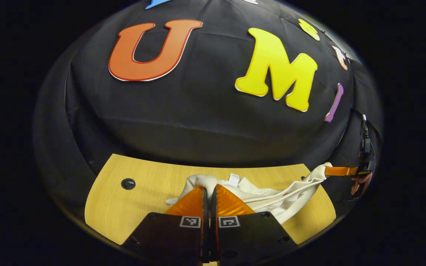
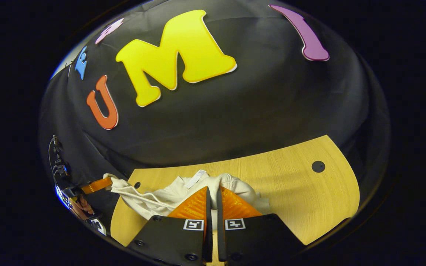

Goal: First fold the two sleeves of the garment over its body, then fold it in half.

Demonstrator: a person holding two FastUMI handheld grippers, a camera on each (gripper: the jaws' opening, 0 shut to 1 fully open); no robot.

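1. Left gripper view: the left gripper (image 1: pixel 209 189) has its two fingers pressed together on a fold of the cream garment (image 1: pixel 261 195).
2. The right gripper (image 2: pixel 213 190) pinches the garment too, fingers almost touching.
3. The garment lies bunched on the wooden table (image 1: pixel 124 207), stretched between both grippers.
4. Behind the table hangs the black cloth wall (image 1: pixel 205 122).

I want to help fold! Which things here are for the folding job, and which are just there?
For the job:
- cream garment
- left tool, pinching the garment
- right tool, pinching it too

Just there:
- wooden table
- black holes in the table
- black cloth wall
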